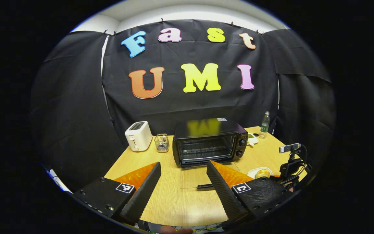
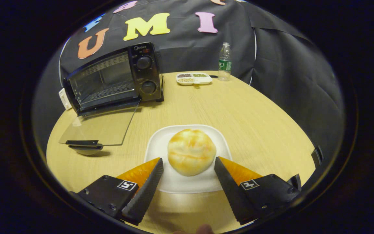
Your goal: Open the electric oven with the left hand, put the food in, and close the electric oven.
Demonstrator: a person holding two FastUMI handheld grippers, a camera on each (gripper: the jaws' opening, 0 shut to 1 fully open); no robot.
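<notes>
Your right gripper [image 2: 188,162] stood wide open, its ribbed black fingers [image 2: 148,185] low on either side of the round golden bun [image 2: 191,156], near it but gripping nothing. The bun sat in the middle of a square white plate [image 2: 221,143] on the pale wooden table [image 2: 258,120]. Your left gripper [image 1: 183,166] also gaped wide and empty, above the table. Beyond it, the black electric oven [image 1: 209,141] had its glass door [image 2: 99,128] dropped flat onto the tabletop. Farther back you had a white toaster [image 1: 138,136], a sectioned white tray [image 2: 194,78] and a clear plastic bottle [image 2: 225,61].
</notes>
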